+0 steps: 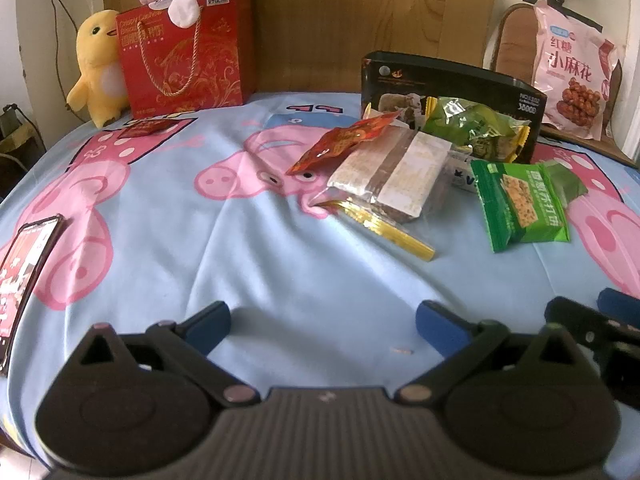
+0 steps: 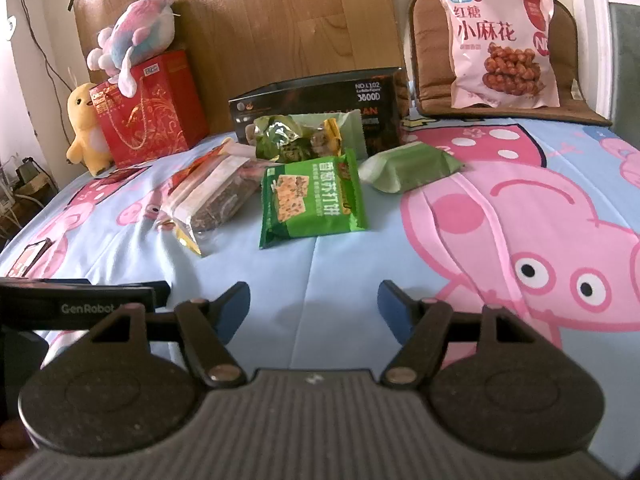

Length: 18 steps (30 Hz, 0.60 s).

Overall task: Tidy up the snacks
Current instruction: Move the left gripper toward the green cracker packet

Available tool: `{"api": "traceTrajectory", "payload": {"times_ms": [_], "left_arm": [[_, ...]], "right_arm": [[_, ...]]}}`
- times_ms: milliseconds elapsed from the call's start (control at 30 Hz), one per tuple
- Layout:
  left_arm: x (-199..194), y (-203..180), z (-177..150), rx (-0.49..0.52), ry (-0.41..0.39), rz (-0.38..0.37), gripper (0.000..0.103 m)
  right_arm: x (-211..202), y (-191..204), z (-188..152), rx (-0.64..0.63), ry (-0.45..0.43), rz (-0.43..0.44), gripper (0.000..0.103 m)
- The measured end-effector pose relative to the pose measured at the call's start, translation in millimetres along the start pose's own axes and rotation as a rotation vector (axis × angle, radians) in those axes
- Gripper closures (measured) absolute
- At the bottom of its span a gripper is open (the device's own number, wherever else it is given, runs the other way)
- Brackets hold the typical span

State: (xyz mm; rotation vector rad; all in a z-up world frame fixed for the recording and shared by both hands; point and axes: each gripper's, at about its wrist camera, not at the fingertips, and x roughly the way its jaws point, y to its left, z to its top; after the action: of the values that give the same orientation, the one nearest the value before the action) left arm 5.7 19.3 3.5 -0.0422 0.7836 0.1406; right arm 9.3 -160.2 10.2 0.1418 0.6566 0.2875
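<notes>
Snacks lie in a loose pile on the blue pig-print sheet (image 1: 280, 260). A green cracker packet (image 1: 520, 204) (image 2: 312, 200) lies nearest. A clear pack of brown and white bars (image 1: 392, 176) (image 2: 216, 196) has a red sachet (image 1: 344, 140) leaning on it. A green-yellow bag (image 1: 476, 128) (image 2: 296, 138) rests against an open black box (image 1: 452, 80) (image 2: 320, 100). A pale green pack (image 2: 408, 166) lies to the right. My left gripper (image 1: 323, 322) is open and empty, well short of the pile. My right gripper (image 2: 314, 304) is open and empty, short of the cracker packet.
A red gift bag (image 1: 184, 52) (image 2: 148, 112), a yellow plush chick (image 1: 98, 68) (image 2: 84, 128) and a pastel plush toy (image 2: 136, 36) stand at the back left. A pink snack bag (image 1: 572, 68) (image 2: 500, 44) leans on a brown chair cushion (image 2: 560, 32). A phone (image 1: 24, 276) lies left.
</notes>
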Motion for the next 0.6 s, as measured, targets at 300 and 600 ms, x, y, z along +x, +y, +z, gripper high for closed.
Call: {"api": "traceTrajectory", "payload": {"times_ms": [300, 600], "left_arm": [[0.6, -1.1, -0.5, -0.001, -0.004, -0.002, 0.001], [-3.6, -2.2, 2.2, 0.005, -0.025, -0.011, 0.007]], "right_arm": [[-2.6, 0.1, 0.4, -0.007, -0.024, -0.012, 0.034], [-3.1, 0.0, -0.3, -0.004, -0.025, -0.013, 0.034]]}}
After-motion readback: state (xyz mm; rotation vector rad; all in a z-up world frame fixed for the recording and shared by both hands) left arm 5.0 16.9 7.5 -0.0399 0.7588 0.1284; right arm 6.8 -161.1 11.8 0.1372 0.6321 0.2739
